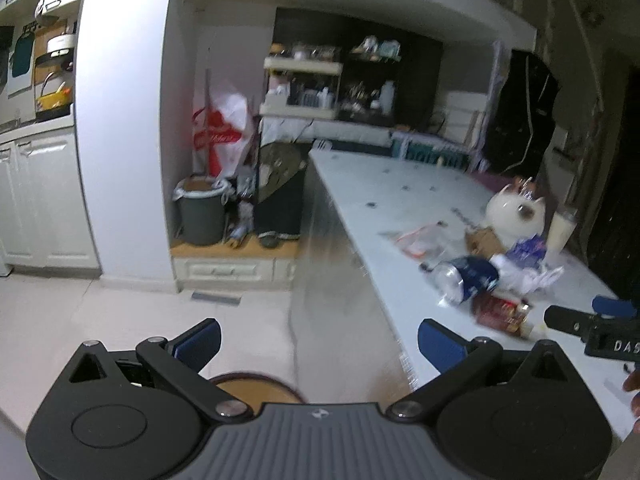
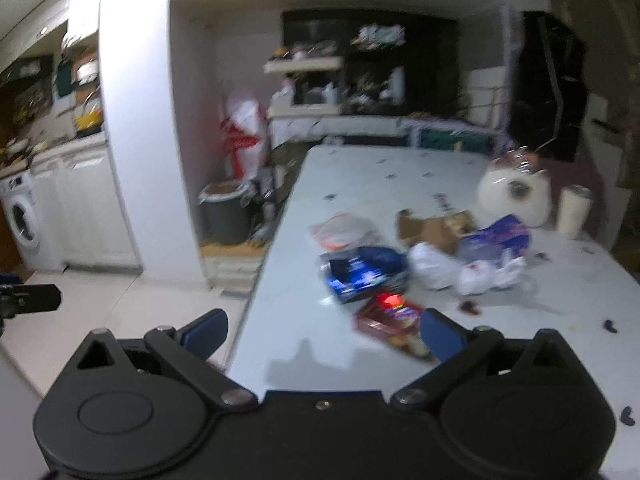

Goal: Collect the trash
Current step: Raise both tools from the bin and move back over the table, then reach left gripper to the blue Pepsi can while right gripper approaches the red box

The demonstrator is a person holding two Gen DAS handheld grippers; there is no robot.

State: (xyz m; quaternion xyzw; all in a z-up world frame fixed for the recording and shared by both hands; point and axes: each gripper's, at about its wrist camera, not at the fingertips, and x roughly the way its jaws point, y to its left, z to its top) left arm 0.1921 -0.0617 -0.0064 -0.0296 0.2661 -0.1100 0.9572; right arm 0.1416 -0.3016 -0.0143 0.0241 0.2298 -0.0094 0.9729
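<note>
My left tool (image 1: pixel 318 340) stands wide open and holds nothing; it hangs over the floor beside the near edge of the surface (image 1: pixel 400 184). My right tool (image 2: pixel 323 330) is likewise spread wide and empty, its right finger (image 2: pixel 442 334) just in front of a red snack wrapper (image 2: pixel 390 318), contact uncertain through the blur. The trash lies grouped on the surface's right half: a crushed bottle with a dark blue label (image 2: pixel 364 268), a clear packet (image 2: pixel 344 230), torn cardboard (image 2: pixel 434 230), white plastic bags (image 2: pixel 464 270) and a blue-purple wrapper (image 2: pixel 498 236). A grey bin (image 1: pixel 200 210), lined with a bag, stands on the floor in the alcove, well apart from the trash; its contents are unclear.
</note>
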